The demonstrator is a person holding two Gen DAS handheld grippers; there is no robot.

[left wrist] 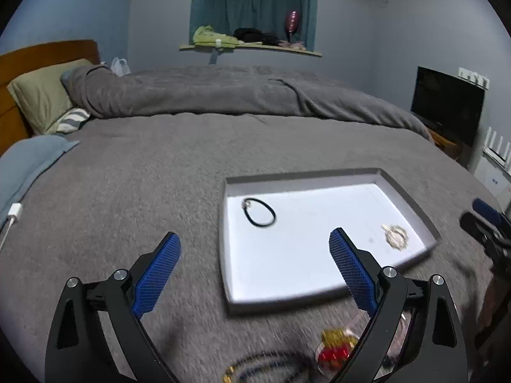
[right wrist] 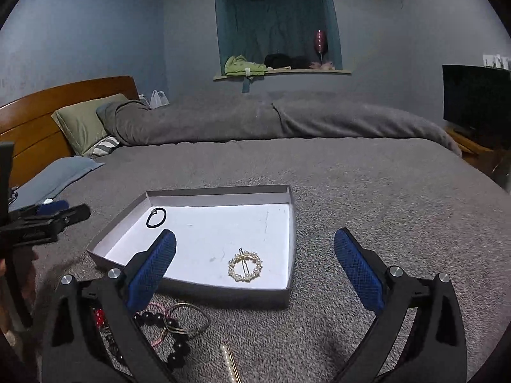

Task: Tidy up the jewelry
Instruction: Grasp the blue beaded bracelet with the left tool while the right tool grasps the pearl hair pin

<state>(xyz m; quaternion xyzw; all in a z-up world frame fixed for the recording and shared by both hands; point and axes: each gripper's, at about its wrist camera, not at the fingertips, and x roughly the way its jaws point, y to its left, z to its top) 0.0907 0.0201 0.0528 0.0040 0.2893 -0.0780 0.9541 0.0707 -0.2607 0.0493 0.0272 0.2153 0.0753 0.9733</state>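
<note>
I am holding both sets of jaws wide apart with nothing between them: the left gripper (left wrist: 255, 249) is hanging over the near left edge of the tray (left wrist: 412, 202), the right gripper (right wrist: 255, 245) over its near edge. The shallow white tray is lying flat on the grey bed cover (left wrist: 143, 175), its low walls standing up all round. Inside, a black hair tie (left wrist: 258, 213) is sitting near the far left corner and a pearl ring brooch (right wrist: 245, 268) near the near right wall, well apart, with bare floor between them. Short of the near wall, loose jewelry is lying on the cover: black beads (right wrist: 177, 341), thin bangles (right wrist: 188, 319) and a gold and red piece (left wrist: 335, 348). Beyond the tray the cover is running open toward the rolled duvet (right wrist: 287, 121).
</note>
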